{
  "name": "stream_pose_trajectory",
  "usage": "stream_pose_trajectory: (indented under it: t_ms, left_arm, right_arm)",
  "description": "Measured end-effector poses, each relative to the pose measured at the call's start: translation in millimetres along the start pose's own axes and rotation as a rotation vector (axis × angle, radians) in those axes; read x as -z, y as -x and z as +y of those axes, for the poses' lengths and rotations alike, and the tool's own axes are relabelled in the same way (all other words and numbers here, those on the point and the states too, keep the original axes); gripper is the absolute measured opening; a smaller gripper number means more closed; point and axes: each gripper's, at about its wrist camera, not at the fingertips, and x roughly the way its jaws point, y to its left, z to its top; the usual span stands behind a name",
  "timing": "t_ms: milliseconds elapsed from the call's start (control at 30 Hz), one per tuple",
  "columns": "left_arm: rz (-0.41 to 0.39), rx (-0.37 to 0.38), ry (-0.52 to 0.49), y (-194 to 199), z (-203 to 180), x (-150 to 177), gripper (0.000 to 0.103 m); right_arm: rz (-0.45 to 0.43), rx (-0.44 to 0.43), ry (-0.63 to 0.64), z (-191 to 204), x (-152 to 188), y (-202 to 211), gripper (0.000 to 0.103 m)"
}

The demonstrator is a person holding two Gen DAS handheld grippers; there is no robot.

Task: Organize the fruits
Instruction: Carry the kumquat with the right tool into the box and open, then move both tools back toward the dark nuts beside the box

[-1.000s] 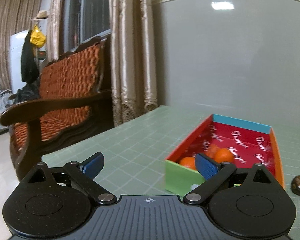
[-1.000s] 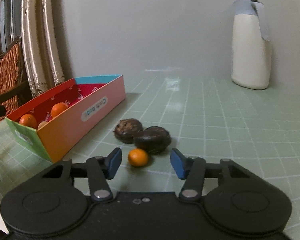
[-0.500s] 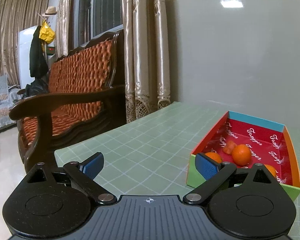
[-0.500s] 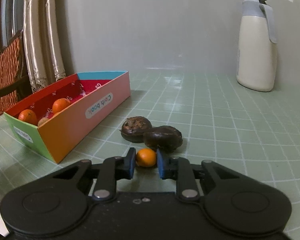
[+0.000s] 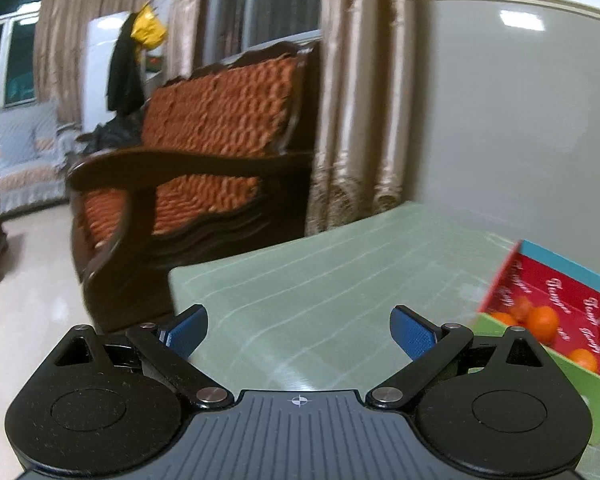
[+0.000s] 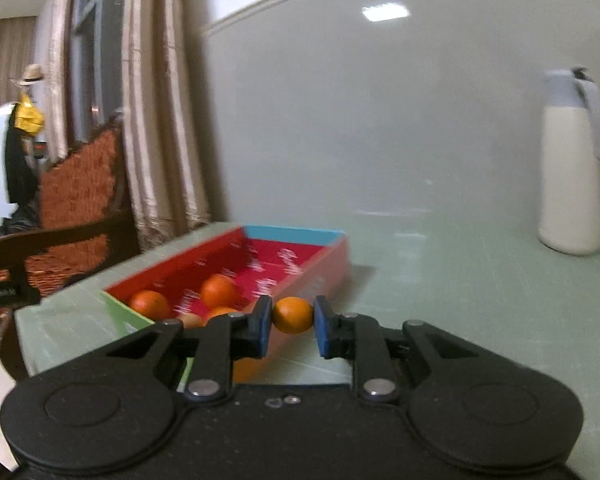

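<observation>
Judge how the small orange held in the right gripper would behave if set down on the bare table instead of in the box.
The small orange looks round and smooth, so it would probably roll on the glossy table. The right gripper pinches it at two narrow spots; it might slip.

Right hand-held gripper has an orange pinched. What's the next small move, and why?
Probably carry it forward and a little left over the box, then open. The right hand-held gripper is shut on the small orange, which sits just short of the box's near wall, and other oranges already lie inside. The left hand-held gripper is open and empty, off to the side.
</observation>
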Motion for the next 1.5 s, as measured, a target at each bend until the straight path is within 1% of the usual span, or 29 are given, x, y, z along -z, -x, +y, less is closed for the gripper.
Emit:
stream_pose_trajectory:
  t_ms: [133,300,467,667,733,800,867,900,967,1000,1033,1067,1167,1233,1267,1367,1500]
  left_arm:
    - [-0.003,-0.033,0.005,-2.2,13.8,2.4,0.097]
    - [0.009,-0.052,0.017,-6.6,27.1,3.6,0.097]
    - [0.011,-0.059,0.018,-9.1,31.3,3.6,0.097]
    - [0.003,-0.049,-0.005,-7.6,25.7,5.2,0.098]
    - [0.0,-0.045,-0.016,-6.9,22.5,5.6,0.098]
    - [-0.002,-0.042,-0.026,-6.5,20.3,5.9,0.098]
    - [-0.008,-0.042,-0.034,-5.1,18.4,6.4,0.098]
    - [-0.01,-0.041,-0.037,-4.1,18.0,6.4,0.098]
    - [-0.011,-0.04,-0.04,-3.3,17.2,6.3,0.099]
    - [-0.01,-0.04,-0.041,-3.0,17.0,6.2,0.099]
    - [-0.011,-0.039,-0.04,-2.1,17.3,6.2,0.099]
    - [-0.011,-0.037,-0.039,-1.6,17.1,6.0,0.1]
    - [-0.011,-0.028,-0.037,-0.2,13.6,5.4,0.1]
    - [-0.017,-0.014,-0.043,2.4,7.9,5.5,0.1]
    - [-0.02,-0.006,-0.048,3.6,5.0,5.8,0.1]
    - [-0.033,0.04,-0.076,10.5,-10.3,7.0,0.1]
    - [-0.063,0.111,-0.119,26.2,-37.0,9.0,0.1]
  right_arm:
    - [0.001,-0.056,0.036,20.7,-2.0,-9.7,0.021]
    - [0.004,-0.092,0.064,37.3,-4.5,-20.4,0.021]
    - [0.021,-0.097,0.07,43.7,-3.0,-28.1,0.021]
    - [0.038,-0.087,0.065,42.6,2.5,-34.5,0.022]
    - [0.038,-0.088,0.075,43.0,2.5,-34.5,0.024]
    - [0.028,-0.08,0.084,43.8,2.8,-32.7,0.031]
    - [0.024,-0.08,0.084,43.1,2.2,-30.5,0.032]
    - [0.02,-0.077,0.081,42.3,2.0,-29.3,0.035]
    - [0.006,-0.07,0.072,39.4,0.9,-26.4,0.042]
    - [-0.002,-0.066,0.066,37.4,0.0,-25.2,0.054]
    - [-0.013,-0.062,0.061,35.5,-0.8,-23.2,0.068]
    - [-0.027,-0.054,0.059,33.7,-1.6,-20.8,0.072]
    - [-0.06,-0.03,0.066,30.1,-5.5,-14.0,0.073]
    - [-0.076,-0.014,0.054,24.0,-8.0,-9.6,0.079]
    - [-0.081,-0.006,0.047,20.6,-9.1,-7.6,0.079]
    - [-0.094,0.03,0.033,7.4,-12.1,-2.8,0.082]
    - [-0.113,0.112,0.0,-15.1,-14.8,6.7,0.084]
